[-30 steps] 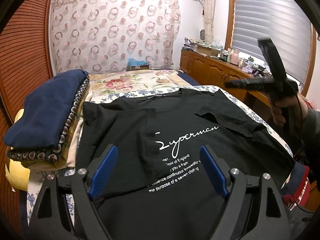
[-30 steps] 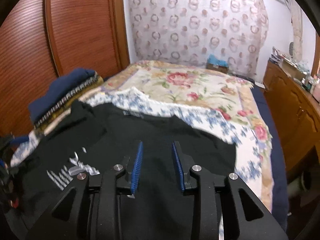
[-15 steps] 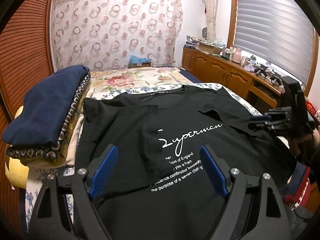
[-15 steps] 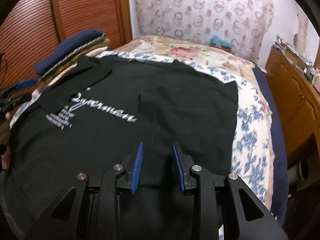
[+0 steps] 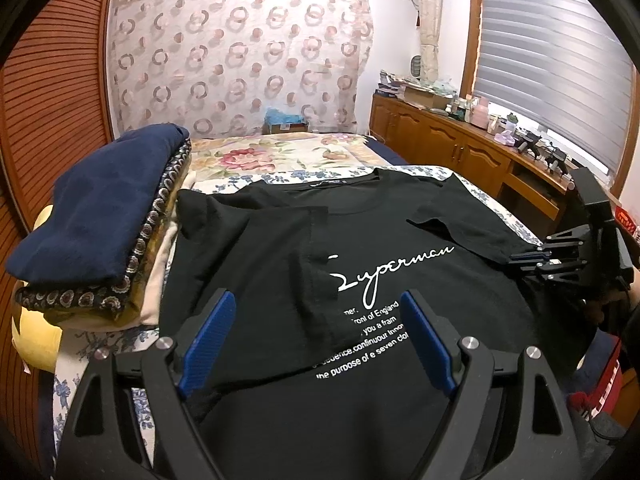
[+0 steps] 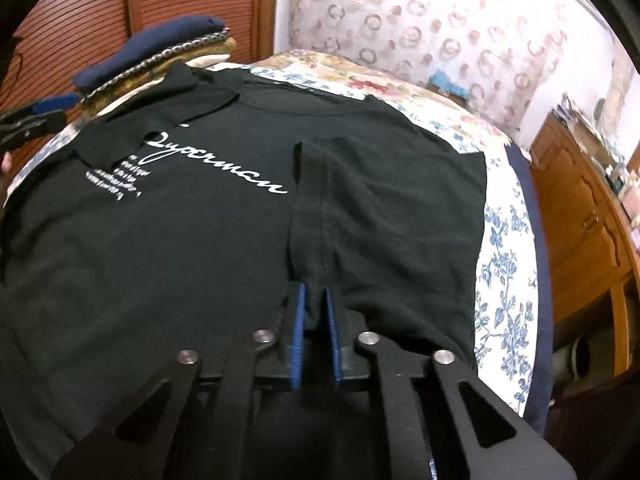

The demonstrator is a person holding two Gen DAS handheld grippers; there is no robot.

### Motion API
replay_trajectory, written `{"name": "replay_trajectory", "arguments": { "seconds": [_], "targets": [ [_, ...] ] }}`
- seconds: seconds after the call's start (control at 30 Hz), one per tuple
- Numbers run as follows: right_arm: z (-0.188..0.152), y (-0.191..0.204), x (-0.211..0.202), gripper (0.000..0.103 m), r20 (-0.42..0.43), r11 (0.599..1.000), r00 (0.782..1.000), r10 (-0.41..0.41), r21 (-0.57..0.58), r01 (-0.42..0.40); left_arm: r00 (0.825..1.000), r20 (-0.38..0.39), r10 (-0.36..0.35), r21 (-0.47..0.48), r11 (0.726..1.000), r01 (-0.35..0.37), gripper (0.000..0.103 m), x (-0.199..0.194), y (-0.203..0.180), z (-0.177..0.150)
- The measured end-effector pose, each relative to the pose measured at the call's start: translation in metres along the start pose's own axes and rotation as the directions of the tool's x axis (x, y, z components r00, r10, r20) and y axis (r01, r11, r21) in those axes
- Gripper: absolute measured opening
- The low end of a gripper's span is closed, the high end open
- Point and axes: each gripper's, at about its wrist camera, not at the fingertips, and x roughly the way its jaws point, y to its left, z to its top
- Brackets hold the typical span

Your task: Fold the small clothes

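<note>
A black T-shirt (image 5: 392, 236) with white "Superman" lettering lies flat on the bed, both sleeves folded inward over the chest; it also shows in the right wrist view (image 6: 180, 220). My left gripper (image 5: 316, 340) is open and empty, hovering over the shirt's lower left part. My right gripper (image 6: 314, 300) is shut on the folded right sleeve (image 6: 320, 208), pinching its edge between the blue pads. The right gripper also shows in the left wrist view (image 5: 528, 258) at the shirt's right side.
A stack of folded clothes (image 5: 104, 216) with a navy piece on top sits left of the shirt, over a yellow pillow (image 5: 36, 336). The floral bedspread (image 5: 280, 156) extends behind. A wooden cabinet (image 5: 460, 148) with clutter stands along the right wall.
My right gripper came down from mid-air to the shirt's right sleeve and closed on its edge. My left gripper stayed open in place.
</note>
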Motion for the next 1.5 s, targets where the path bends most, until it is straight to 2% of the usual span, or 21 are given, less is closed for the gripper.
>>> {"name": "replay_trajectory", "arguments": {
  "seconds": [0.13, 0.3, 0.33, 0.4, 0.43, 0.47, 0.57, 0.67, 0.8, 0.9, 1.07, 1.2, 1.3, 1.5],
  "targets": [
    [0.004, 0.0, -0.015, 0.004, 0.041, 0.998, 0.998, 0.054, 0.025, -0.055, 1.0, 0.003, 0.005, -0.005, 1.0, -0.005, 0.085, 0.0, 0.005, 0.001],
    [0.005, -0.003, -0.017, 0.006, 0.047, 0.995, 0.995, 0.088, 0.052, -0.09, 1.0, 0.003, 0.016, 0.005, 1.0, -0.016, 0.085, 0.004, 0.01, 0.006],
    [0.005, -0.002, -0.017, 0.013, 0.047, 0.995, 0.995, 0.087, 0.05, -0.09, 1.0, 0.003, 0.021, 0.009, 1.0, -0.021, 0.085, 0.005, 0.011, 0.008],
    [0.005, 0.001, -0.02, 0.018, 0.059, 0.995, 0.994, 0.097, 0.031, -0.099, 1.0, 0.004, 0.021, 0.019, 1.0, -0.021, 0.085, 0.006, 0.017, 0.014],
    [0.006, 0.002, -0.021, 0.024, 0.061, 0.994, 0.992, 0.106, 0.022, -0.108, 1.0, 0.004, 0.021, 0.023, 1.0, -0.021, 0.085, 0.008, 0.021, 0.019],
    [0.008, 0.002, -0.022, 0.032, 0.065, 0.994, 0.993, 0.103, 0.016, -0.105, 1.0, 0.006, 0.024, 0.026, 0.999, -0.024, 0.085, 0.008, 0.026, 0.023],
    [0.015, -0.005, -0.024, 0.042, 0.08, 0.998, 0.994, 0.068, 0.009, -0.069, 0.999, 0.008, 0.05, 0.042, 0.998, -0.05, 0.085, 0.012, 0.035, 0.036],
    [0.025, -0.017, -0.018, 0.044, 0.083, 1.0, 0.996, 0.02, 0.017, -0.021, 0.998, 0.006, 0.059, 0.054, 0.997, -0.06, 0.084, 0.018, 0.045, 0.051],
    [0.038, -0.041, 0.001, 0.044, 0.074, 0.998, 0.997, -0.029, 0.06, 0.024, 0.996, -0.031, 0.084, 0.066, 0.994, -0.082, 0.077, 0.036, 0.059, 0.067],
    [0.044, -0.059, 0.019, 0.044, 0.053, 0.994, 0.996, -0.072, 0.091, 0.067, 0.992, -0.075, 0.101, 0.064, 0.993, -0.097, 0.064, 0.054, 0.07, 0.077],
    [0.052, -0.087, 0.043, 0.044, 0.017, 0.984, 0.995, -0.098, 0.151, 0.094, 0.98, -0.169, 0.109, 0.054, 0.993, -0.101, 0.055, 0.088, 0.082, 0.089],
    [0.06, -0.104, 0.057, 0.044, -0.01, 0.977, 0.995, -0.099, 0.188, 0.1, 0.96, -0.246, 0.136, 0.059, 0.99, -0.125, 0.052, 0.115, 0.086, 0.095],
    [0.061, -0.108, 0.065, 0.044, -0.031, 0.976, 0.993, -0.11, 0.186, 0.114, 0.937, -0.301, 0.175, 0.072, 0.984, -0.161, 0.052, 0.136, 0.089, 0.099],
    [0.054, -0.114, 0.065, 0.048, 0.012, 0.971, 0.997, -0.077, 0.228, 0.072, 0.913, -0.352, 0.208, 0.079, 0.978, -0.192, 0.052, 0.159, 0.092, 0.101]
  ]
}}
